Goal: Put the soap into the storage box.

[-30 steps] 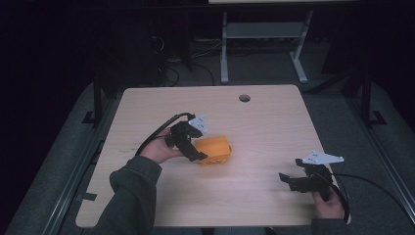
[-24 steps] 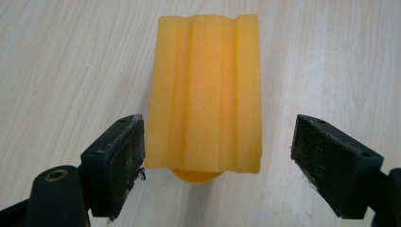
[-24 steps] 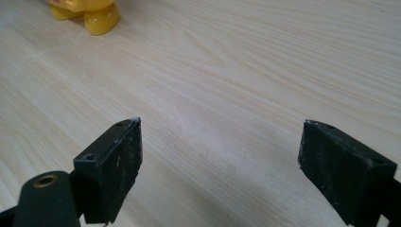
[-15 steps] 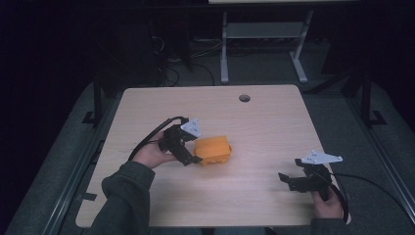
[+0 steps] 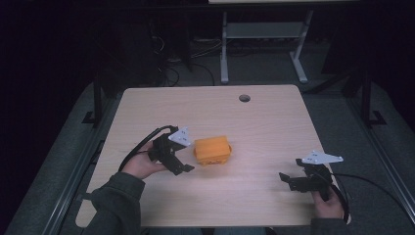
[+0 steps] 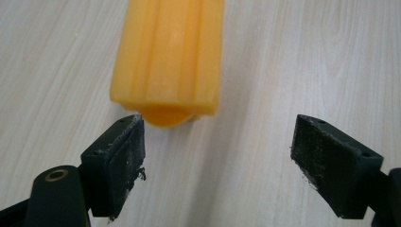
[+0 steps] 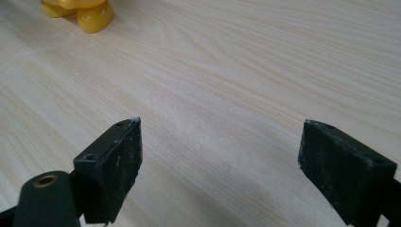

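An orange plastic block [image 5: 212, 150] lies near the middle of the wooden table [image 5: 264, 117]. In the left gripper view the same orange block [image 6: 168, 56] runs away from the camera, its near end just beyond the jaws. My left gripper [image 5: 183, 165] sits just left of the block, open, with nothing between its pads [image 6: 118, 156]. The left gripper [image 6: 217, 161] points at the block's end. My right gripper [image 5: 286, 180] rests near the table's front right corner, open and empty. In the right gripper view the right gripper [image 7: 220, 165] faces bare wood, with the yellow-orange block [image 7: 80, 12] at top left.
A round cable hole [image 5: 244, 98] sits near the table's far edge. Black cables trail from both grippers. Beyond the table a white-framed stand [image 5: 262, 44] stands on the dark floor, with dark frames to the left and right.
My left gripper has drawn back to the left, off the orange block, and now stands open beside it. The block has settled flat. The right gripper has not moved.
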Demonstrator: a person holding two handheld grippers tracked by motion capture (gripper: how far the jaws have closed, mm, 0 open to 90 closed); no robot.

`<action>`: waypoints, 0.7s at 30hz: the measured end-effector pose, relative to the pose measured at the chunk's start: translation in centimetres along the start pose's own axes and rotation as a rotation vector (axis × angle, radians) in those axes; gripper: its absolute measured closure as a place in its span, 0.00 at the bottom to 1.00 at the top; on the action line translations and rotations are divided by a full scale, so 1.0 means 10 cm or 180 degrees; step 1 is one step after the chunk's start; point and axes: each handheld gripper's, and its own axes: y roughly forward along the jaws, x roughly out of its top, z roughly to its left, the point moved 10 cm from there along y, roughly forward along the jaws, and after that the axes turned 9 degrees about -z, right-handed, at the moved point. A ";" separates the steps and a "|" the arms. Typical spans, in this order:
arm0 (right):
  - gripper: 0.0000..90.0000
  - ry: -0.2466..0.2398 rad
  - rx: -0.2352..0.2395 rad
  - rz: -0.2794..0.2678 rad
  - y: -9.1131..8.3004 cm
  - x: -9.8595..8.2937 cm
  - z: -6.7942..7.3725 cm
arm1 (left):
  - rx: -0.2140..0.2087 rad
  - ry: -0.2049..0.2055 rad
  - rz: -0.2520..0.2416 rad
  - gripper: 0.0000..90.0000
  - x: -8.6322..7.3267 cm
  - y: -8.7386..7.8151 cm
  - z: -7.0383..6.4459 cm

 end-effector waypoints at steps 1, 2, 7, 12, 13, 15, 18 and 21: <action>0.16 0.0002 -0.0002 0.0004 0.00 0.00 0.00 | 0.0002 -0.0018 -0.0015 0.20 -0.03 -0.01 -0.03; 0.16 0.0002 -0.0002 0.0004 0.00 0.00 0.00 | 0.0002 -0.0018 -0.0015 0.20 -0.03 -0.01 -0.03; 0.15 -0.0012 0.0000 0.0021 0.01 -0.01 0.01 | 0.0028 -0.0061 -0.0038 0.20 -0.20 -0.03 -0.11; 0.16 -0.0012 0.0002 0.0038 0.01 -0.02 0.01 | 0.0070 -0.0134 -0.0113 0.20 -0.35 -0.08 -0.20; 0.16 -0.0015 0.0002 0.0036 0.01 -0.02 0.01 | 0.0074 -0.0163 -0.0147 0.20 -0.37 -0.09 -0.23; 0.15 -0.0017 -0.0001 0.0042 0.01 -0.02 0.01 | 0.0092 -0.0189 -0.0186 0.20 -0.44 -0.12 -0.28; 0.15 -0.0016 -0.0001 0.0054 0.01 -0.03 0.02 | 0.0128 -0.0235 -0.0229 0.21 -0.58 -0.15 -0.36; 0.15 -0.0020 -0.0005 0.0064 0.02 -0.04 0.02 | 0.0205 -0.0308 -0.0292 0.22 -0.73 -0.17 -0.44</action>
